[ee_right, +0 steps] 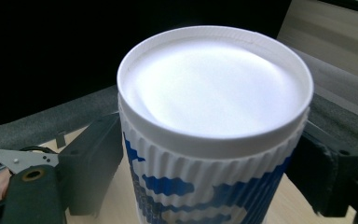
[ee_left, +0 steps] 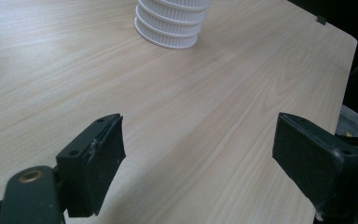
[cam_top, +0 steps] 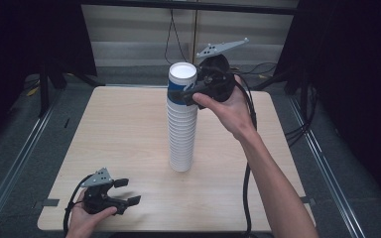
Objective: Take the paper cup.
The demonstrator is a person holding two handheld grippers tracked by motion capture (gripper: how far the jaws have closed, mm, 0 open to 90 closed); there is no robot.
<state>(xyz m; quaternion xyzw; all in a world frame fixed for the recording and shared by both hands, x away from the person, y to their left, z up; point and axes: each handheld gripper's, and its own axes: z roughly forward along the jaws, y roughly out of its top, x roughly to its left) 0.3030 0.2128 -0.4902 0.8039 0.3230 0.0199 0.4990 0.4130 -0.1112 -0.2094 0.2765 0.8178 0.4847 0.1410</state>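
Right gripper (cam_top: 183, 95) closing in around the top cup (ee_right: 214, 135) of a tall cup stack (cam_top: 182, 129)

The stack is standing upright near the middle of the wooden table (cam_top: 124, 129). The right jaws are flanking the ribbed white-and-blue top cup just below its rim, 1 on each side; whether the pads are pressing on it I cannot tell. The left gripper (cam_top: 125, 191) is resting low at the table's near left corner, jaws spread wide and holding nothing, well apart from the stack
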